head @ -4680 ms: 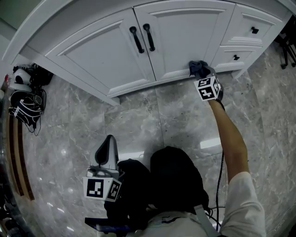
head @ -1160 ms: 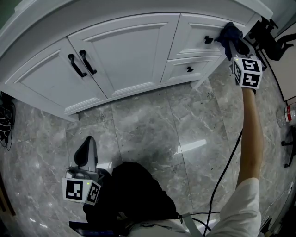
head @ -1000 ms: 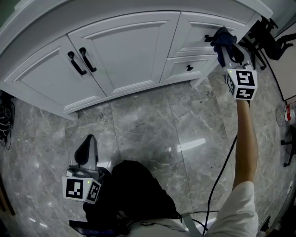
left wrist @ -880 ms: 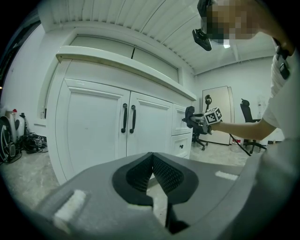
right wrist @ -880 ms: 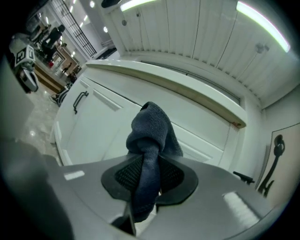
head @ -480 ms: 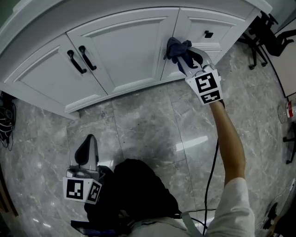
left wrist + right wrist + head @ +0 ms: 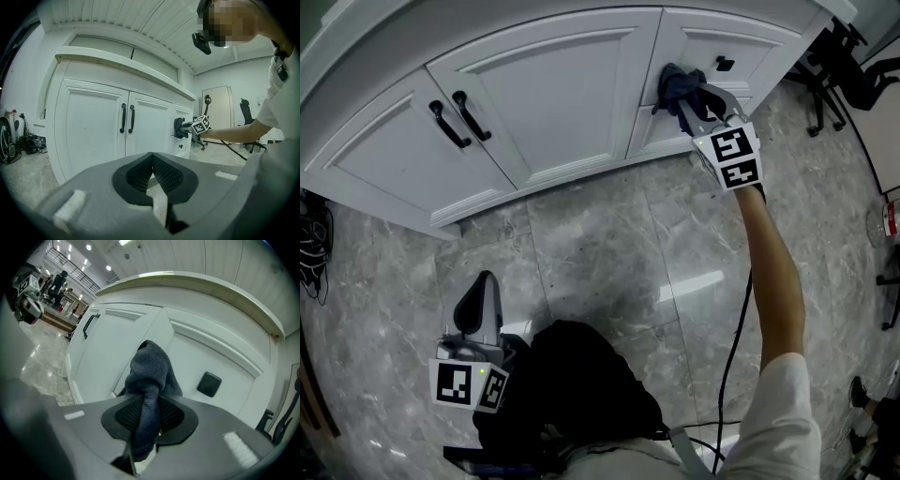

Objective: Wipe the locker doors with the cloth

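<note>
We could not tell whether the cloth (image 7: 673, 82) touched the drawer front (image 7: 705, 39); the right gripper (image 7: 692, 101) hid that side. The picture's edge cut the chair (image 7: 851, 58).

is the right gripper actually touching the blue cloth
Touching. The right gripper view shows the right gripper with both jaws pressed on the dark blue cloth, which bunches out beyond them.

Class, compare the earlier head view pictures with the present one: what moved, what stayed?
The right gripper, still shut on the cloth, went from the bottom corner of the right door up to the right end of the top drawer, then swept left across it. The left gripper stayed low beside the person, shut and empty.
</note>
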`<state>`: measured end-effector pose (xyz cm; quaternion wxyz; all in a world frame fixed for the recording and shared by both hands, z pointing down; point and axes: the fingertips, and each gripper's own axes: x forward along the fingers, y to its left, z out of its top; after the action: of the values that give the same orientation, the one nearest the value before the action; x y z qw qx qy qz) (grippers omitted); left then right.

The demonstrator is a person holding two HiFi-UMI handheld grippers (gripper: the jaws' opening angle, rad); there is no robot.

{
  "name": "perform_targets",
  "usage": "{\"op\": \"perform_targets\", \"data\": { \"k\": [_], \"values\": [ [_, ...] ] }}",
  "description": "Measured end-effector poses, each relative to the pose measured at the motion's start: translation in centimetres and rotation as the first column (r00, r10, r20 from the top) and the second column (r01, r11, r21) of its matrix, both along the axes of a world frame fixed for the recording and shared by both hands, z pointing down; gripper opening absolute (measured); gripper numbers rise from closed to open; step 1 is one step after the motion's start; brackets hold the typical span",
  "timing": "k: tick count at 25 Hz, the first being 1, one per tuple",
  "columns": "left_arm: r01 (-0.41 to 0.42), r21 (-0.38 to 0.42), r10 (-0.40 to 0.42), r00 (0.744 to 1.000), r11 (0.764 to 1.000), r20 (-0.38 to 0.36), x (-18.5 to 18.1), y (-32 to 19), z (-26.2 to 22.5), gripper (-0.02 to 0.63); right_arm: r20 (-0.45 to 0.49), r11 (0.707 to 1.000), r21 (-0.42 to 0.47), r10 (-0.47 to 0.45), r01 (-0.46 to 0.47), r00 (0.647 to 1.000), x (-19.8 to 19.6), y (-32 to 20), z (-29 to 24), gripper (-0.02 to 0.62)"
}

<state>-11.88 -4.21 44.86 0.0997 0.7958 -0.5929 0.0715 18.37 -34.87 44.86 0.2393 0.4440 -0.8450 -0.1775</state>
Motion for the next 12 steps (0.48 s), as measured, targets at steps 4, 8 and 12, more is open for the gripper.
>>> {"op": "perform_targets", "data": {
  "k": [4,8,12],
  "values": [
    [-0.006,-0.004,0.006,1.0,1.0,0.002,0.4,-0.1,0.1,0.002,0.025,0.997,-0.005,0.078,-0.078,0.997,4.3,-1.5,-0.1,0.081],
    [-0.006,-0.01,0.006,1.0,1.0,0.004,0.5,-0.1,0.3,0.002,0.001,0.985,-0.011,0.172,-0.172,0.985,8.9,-2.9,0.0,0.081],
    [-0.007,-0.015,0.007,1.0,1.0,0.004,0.7,0.0,0.5,0.002,-0.015,0.963,-0.022,0.268,-0.269,0.963,13.3,-4.2,0.2,0.081]
  ]
}}
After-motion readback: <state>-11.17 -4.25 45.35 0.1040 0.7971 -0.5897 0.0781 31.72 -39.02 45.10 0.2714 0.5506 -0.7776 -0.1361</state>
